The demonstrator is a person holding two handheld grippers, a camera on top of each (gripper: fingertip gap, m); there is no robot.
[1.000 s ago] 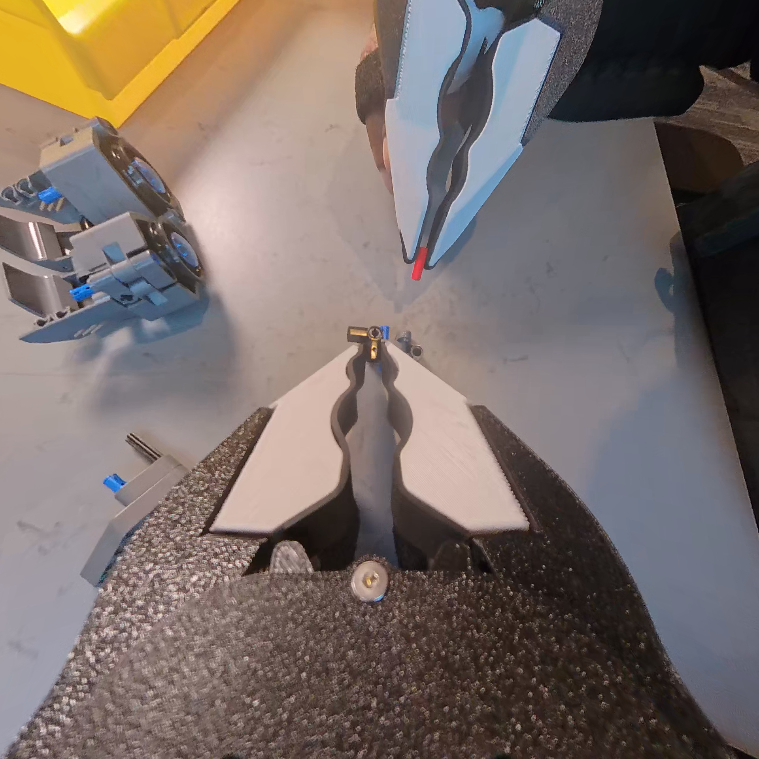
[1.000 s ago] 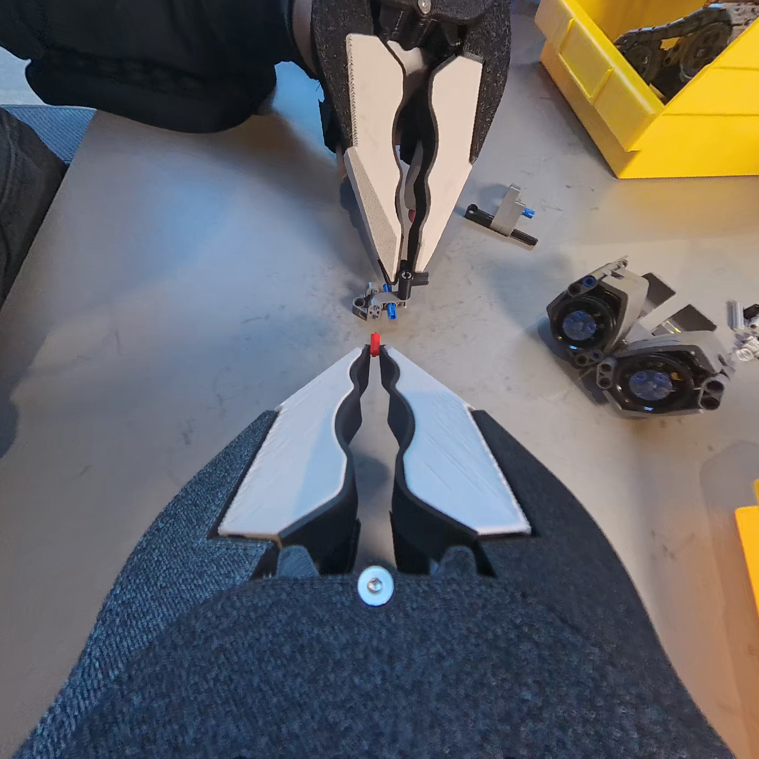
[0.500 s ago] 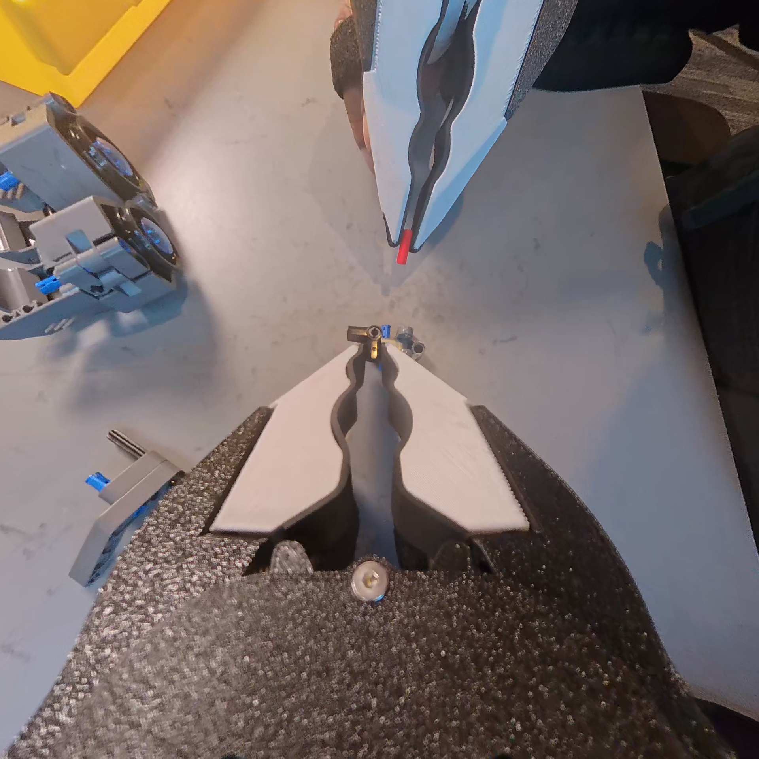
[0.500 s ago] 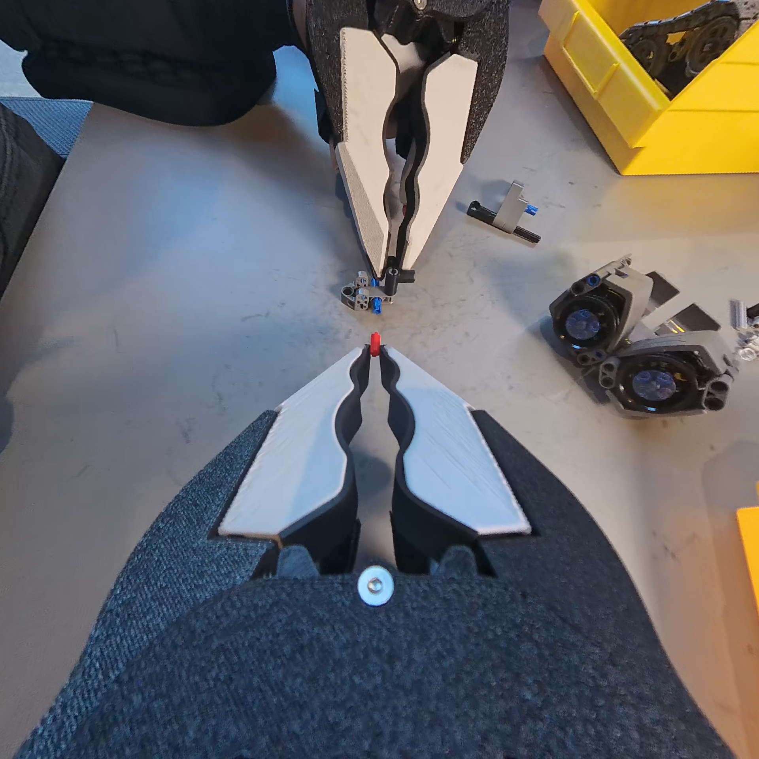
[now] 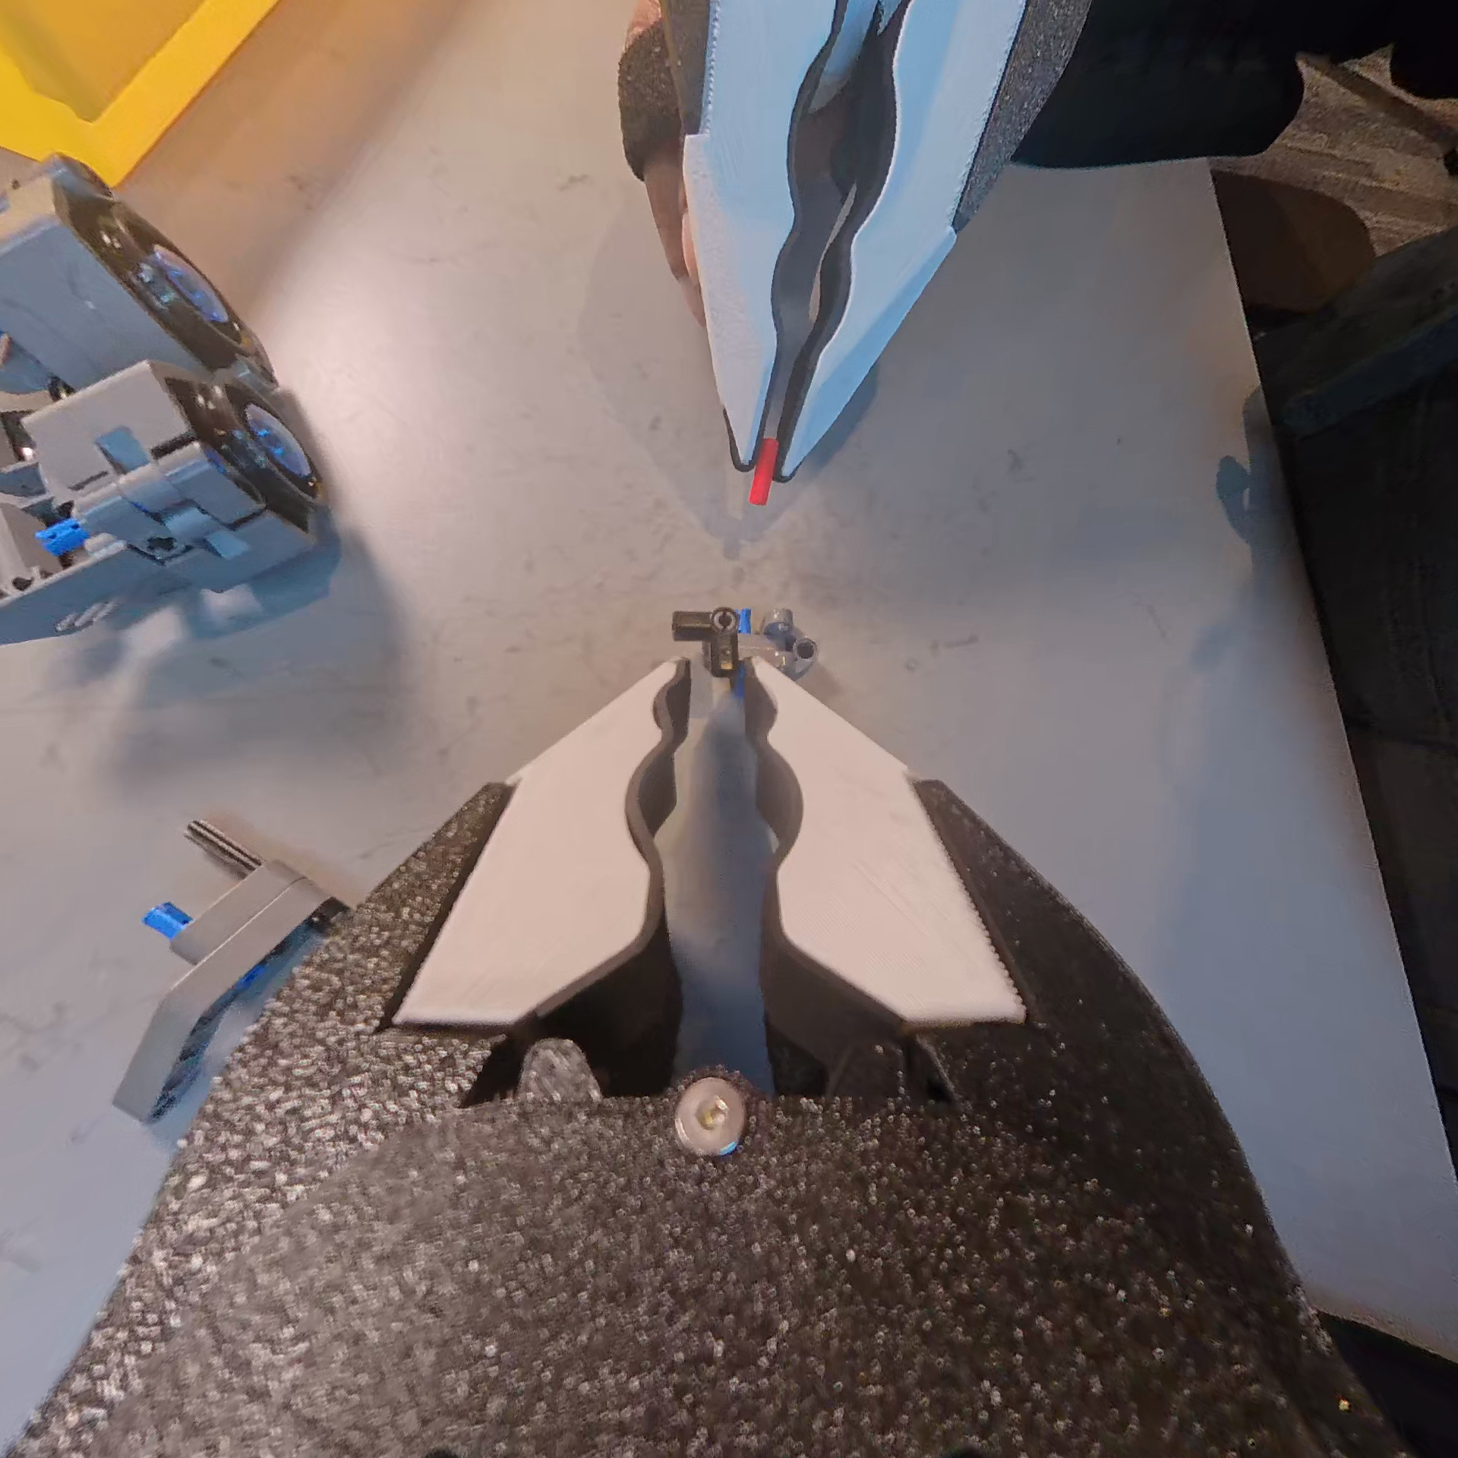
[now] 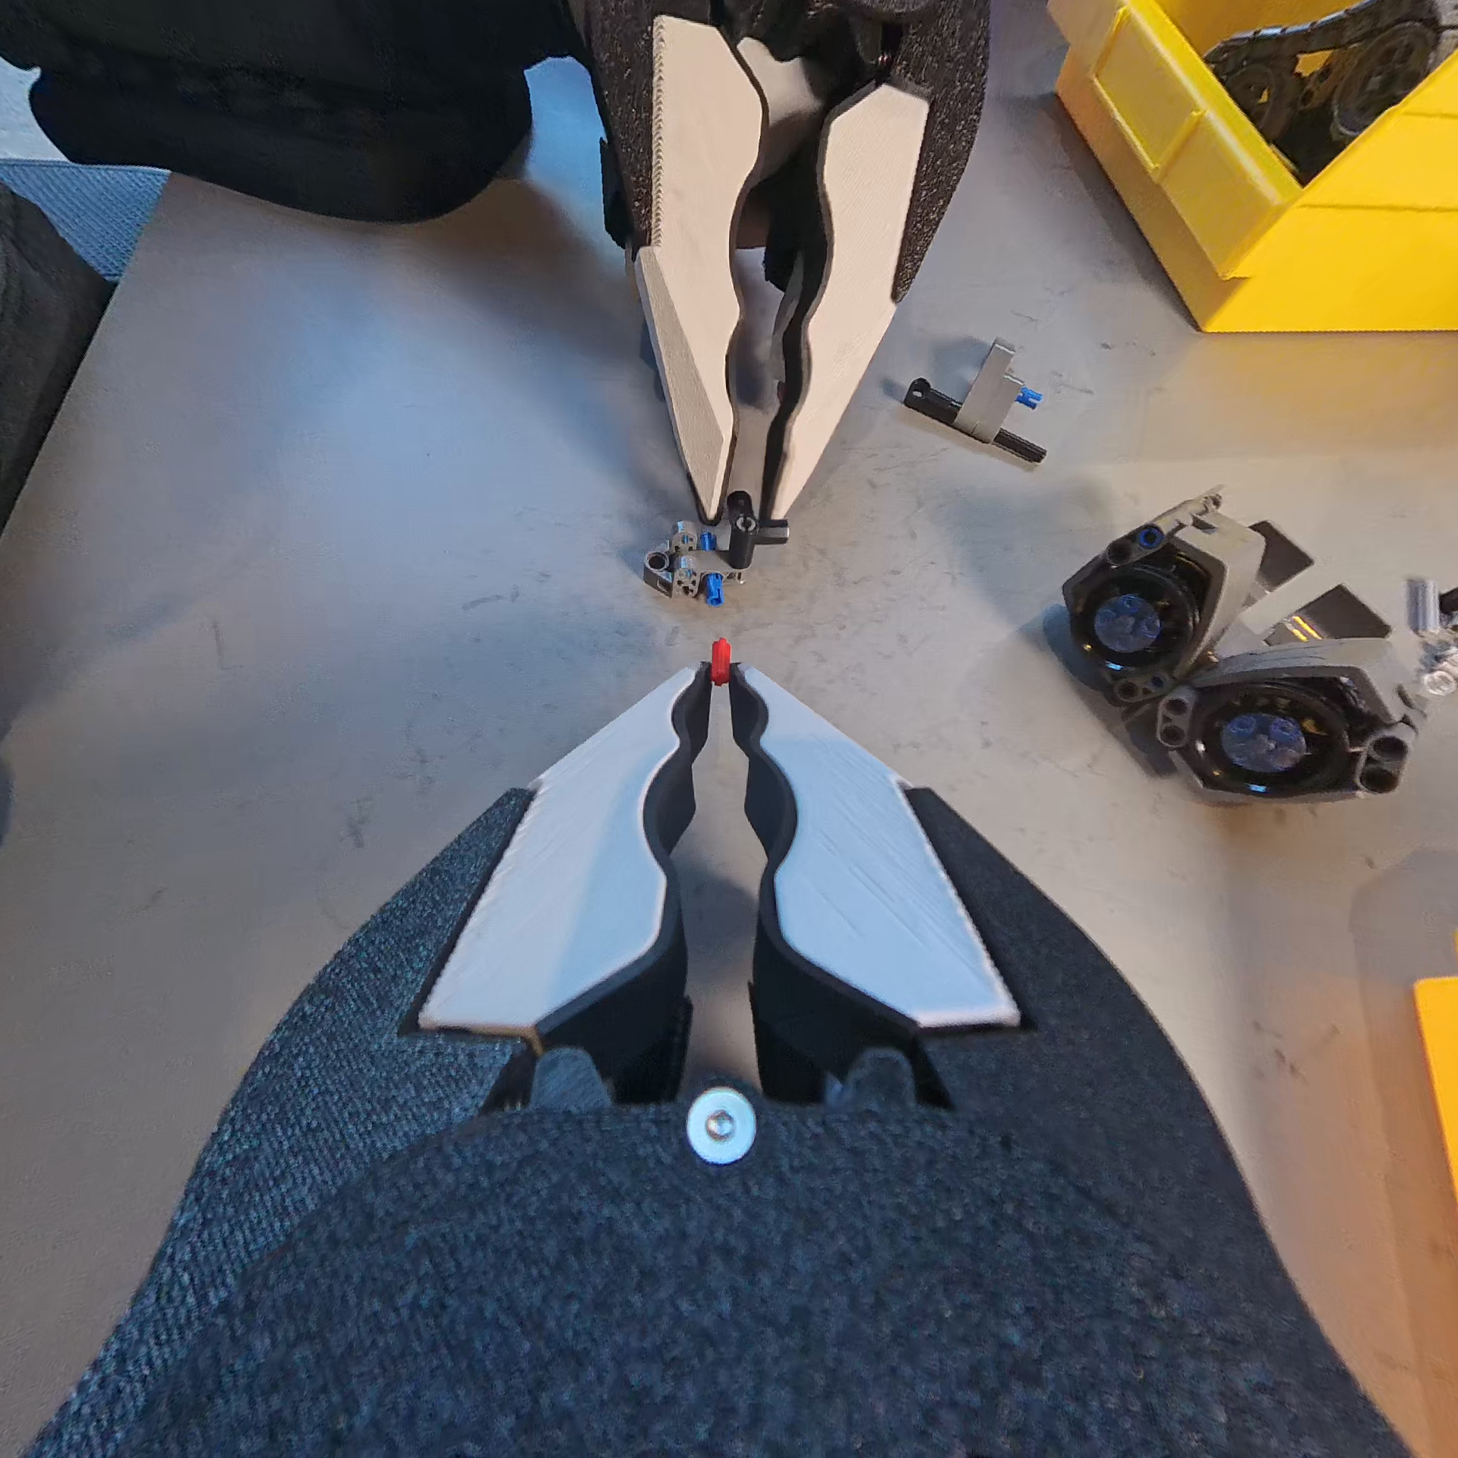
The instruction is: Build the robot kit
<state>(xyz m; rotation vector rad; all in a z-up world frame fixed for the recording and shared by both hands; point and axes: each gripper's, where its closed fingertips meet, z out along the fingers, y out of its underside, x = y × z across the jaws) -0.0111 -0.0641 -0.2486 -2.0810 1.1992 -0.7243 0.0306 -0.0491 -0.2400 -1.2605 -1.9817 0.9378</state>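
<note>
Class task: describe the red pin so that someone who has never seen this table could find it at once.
Start at the yellow bin at the grey table's far corner, then look to the table's middle, where two grippers meet tip to tip. The red pin pokes from the right gripper, the only red piece among grey, black and blue ones.

A pale grey, scuffed tabletop (image 6: 315, 552) bears 2 joined grey motor blocks (image 6: 1239, 655), a grey bracket on a black axle (image 6: 986, 402) and a yellow plastic bin (image 6: 1302, 197).

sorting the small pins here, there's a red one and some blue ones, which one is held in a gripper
The red pin. It is pinched at the fingertips of the right gripper, off the table. The blue pins sit in grey pieces instead.
</note>
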